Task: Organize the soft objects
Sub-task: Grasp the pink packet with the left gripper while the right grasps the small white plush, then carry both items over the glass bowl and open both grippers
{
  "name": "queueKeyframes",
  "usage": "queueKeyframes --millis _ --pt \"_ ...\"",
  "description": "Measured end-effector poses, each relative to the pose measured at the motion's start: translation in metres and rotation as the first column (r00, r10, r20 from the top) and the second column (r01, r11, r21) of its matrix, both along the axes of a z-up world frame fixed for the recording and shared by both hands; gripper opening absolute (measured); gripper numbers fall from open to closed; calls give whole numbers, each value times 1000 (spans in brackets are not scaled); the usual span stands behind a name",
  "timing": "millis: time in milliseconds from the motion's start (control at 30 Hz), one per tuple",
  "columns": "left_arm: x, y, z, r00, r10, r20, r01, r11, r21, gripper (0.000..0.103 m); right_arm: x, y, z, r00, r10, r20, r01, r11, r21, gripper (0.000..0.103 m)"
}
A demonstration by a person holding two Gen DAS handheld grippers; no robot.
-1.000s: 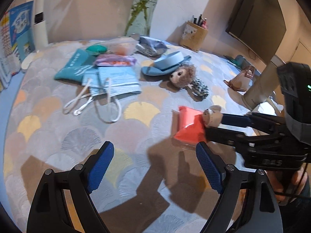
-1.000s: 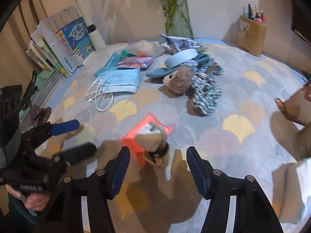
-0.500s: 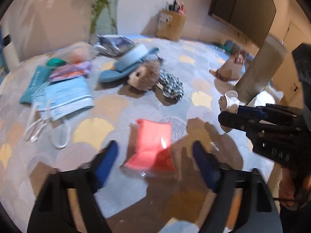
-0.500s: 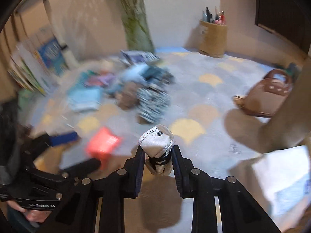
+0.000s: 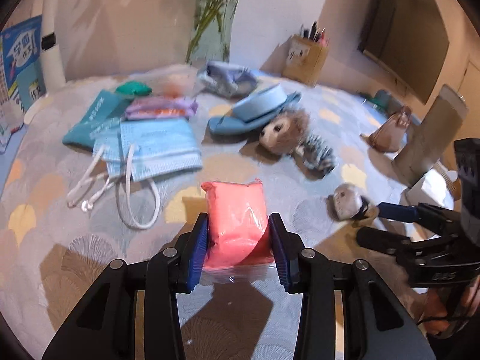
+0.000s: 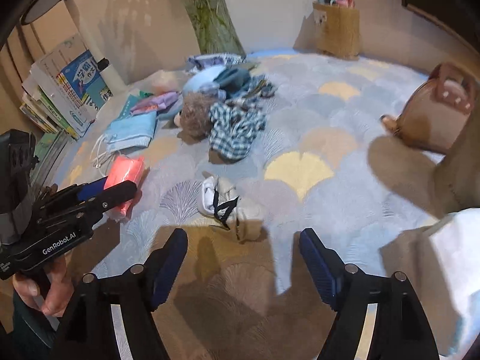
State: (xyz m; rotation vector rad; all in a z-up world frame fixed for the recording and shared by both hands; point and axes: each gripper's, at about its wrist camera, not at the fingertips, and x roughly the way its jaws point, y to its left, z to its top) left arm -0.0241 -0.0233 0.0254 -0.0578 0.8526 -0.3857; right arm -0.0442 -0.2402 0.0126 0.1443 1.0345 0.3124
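A pink plastic-wrapped packet (image 5: 235, 210) lies on the patterned rug (image 5: 60, 195). My left gripper (image 5: 238, 225) straddles it, its blue pads (image 5: 200, 240) touching both sides while the jaws keep closing. In the right wrist view the same packet (image 6: 126, 168) sits between the left gripper's (image 6: 118, 184) fingers. A small white-and-beige soft bundle with a black strap (image 6: 228, 202) rests on the rug just ahead of my right gripper (image 6: 243, 240), whose jaws are opening with nothing between them. The left wrist view shows that bundle (image 5: 346, 205) beside the right gripper (image 5: 367, 220).
Light blue face masks (image 5: 156, 147), a teal pouch (image 5: 90, 117), a blue slipper (image 5: 258, 111) and a brown-haired doll in checked cloth (image 5: 285, 133) lie further back. A pen holder (image 5: 309, 58), a brown bag (image 6: 432, 114), stacked books (image 6: 75, 87) and a vase (image 6: 213, 21) ring the rug.
The left gripper has come forward and closed around the pink packet. The right gripper, shut on the small bundle half a second ago, has opened and the bundle now lies on the rug.
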Motion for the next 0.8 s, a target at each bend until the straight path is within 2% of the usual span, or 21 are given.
queueKeyframes --millis 67,167,233,333,433,533,633,800 --pt "-3 -4 1 1000 -18 16 18 1000 10 37 3 9 0 1000 -10 28 11 999 -32 77" --pt "-6 -12 2 999 -28 34 27 998 50 37 8 14 1 999 -8 34 8 1000 -11 74" --pt "-8 -15 3 998 -35 45 32 998 56 37 11 18 0 999 -11 41 12 1000 -24 60" --pt "-7 -14 3 999 -32 41 30 998 54 37 10 23 -1 998 -23 63 27 997 -71 48" --pt "-6 -14 2 999 -24 31 23 999 50 37 5 22 1 997 -15 71 19 998 -55 43" --pt "-9 -16 5 999 -38 37 36 998 48 37 -1 20 7 998 -17 63 18 1000 -12 42" --pt "-20 -22 15 997 -60 56 58 998 32 37 -15 15 27 995 -17 100 18 1000 -7 42" --pt "-48 -49 57 981 -136 136 140 990 -22 37 -42 -6 66 983 -48 179 49 999 -3 42"
